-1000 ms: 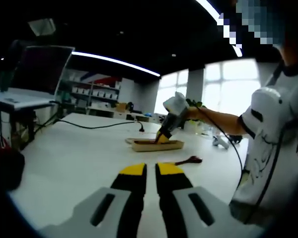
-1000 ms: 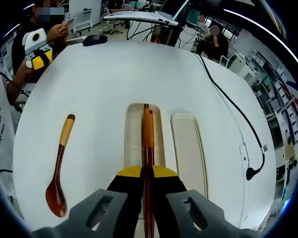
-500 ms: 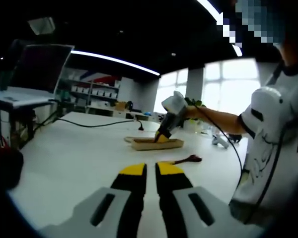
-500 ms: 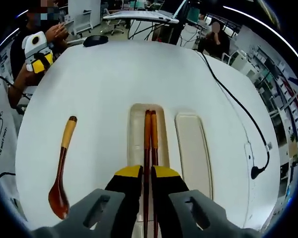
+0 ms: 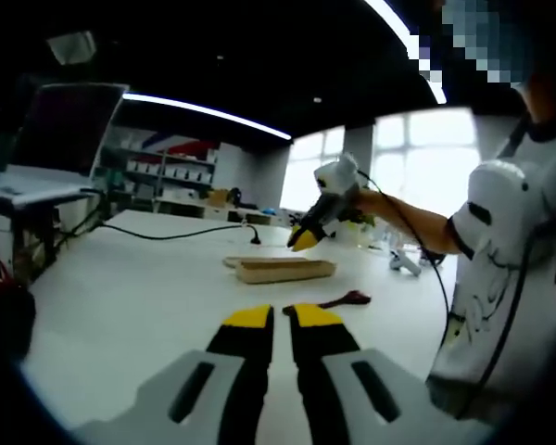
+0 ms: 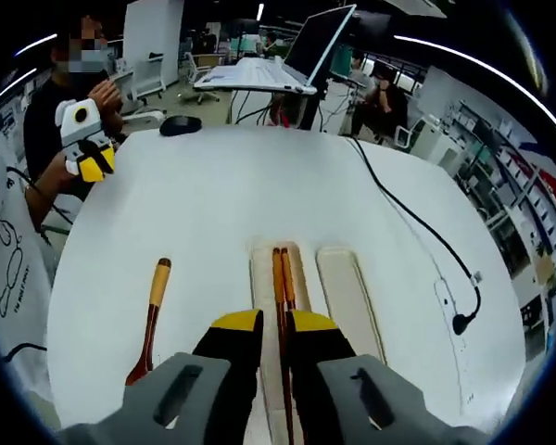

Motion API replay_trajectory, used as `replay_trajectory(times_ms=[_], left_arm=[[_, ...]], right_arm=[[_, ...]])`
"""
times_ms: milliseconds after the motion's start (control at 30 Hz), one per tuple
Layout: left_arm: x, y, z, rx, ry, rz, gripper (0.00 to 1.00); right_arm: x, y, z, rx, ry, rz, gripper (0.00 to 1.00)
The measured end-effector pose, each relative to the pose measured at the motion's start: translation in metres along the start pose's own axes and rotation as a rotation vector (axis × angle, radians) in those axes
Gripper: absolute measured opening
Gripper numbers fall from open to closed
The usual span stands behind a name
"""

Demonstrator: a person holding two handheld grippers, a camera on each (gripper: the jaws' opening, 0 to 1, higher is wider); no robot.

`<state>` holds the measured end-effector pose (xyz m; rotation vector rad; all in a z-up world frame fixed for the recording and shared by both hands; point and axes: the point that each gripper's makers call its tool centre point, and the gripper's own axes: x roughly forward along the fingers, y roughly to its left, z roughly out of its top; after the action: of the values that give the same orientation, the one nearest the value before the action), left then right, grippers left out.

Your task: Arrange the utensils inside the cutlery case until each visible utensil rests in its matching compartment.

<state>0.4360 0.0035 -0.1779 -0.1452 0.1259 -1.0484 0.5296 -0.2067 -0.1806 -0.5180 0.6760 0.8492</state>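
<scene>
Your right tool [image 6: 276,326] hangs over the cutlery case [image 6: 308,278], jaws narrow and gripping nothing, with the 2 chopsticks [image 6: 282,278] lying in the left compartment just past its tips. Go next for the spoon [image 6: 148,320] on the worktop [image 6: 222,185] left of the case: grip its pale handle and lay it flat in the right compartment. Your left tool [image 5: 271,318] waits nearly closed and empty.

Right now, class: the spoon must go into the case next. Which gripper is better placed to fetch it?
Left, probably. The left gripper points at the spoon just ahead on the table, while the right gripper hangs above the case.
</scene>
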Motion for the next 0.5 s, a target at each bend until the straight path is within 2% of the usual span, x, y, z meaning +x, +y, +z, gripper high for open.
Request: replay_trajectory(times_ms=[100,200,300,400,500], left_arm=[[0.003,-0.002,0.003,0.005,0.003,-0.012,0.08],[0.007,-0.004,0.006,0.012,0.002,-0.019,0.08],[0.013,-0.006,0.009,0.022,-0.001,-0.026,0.08],[0.017,-0.008,0.013,0.036,-0.01,-0.029,0.08],[0.022,-0.012,0.015,0.056,-0.014,-0.037,0.08]], right_arm=[[-0.016,-0.003,0.007,0.032,-0.107,-0.057,0.09],[-0.036,-0.001,0.011,0.08,-0.214,-0.082,0.09],[-0.059,0.005,0.011,0.124,-0.308,-0.105,0.07],[-0.08,0.014,0.017,0.155,-0.434,-0.111,0.07],[-0.1,0.02,0.02,0.147,-0.545,-0.142,0.09]])
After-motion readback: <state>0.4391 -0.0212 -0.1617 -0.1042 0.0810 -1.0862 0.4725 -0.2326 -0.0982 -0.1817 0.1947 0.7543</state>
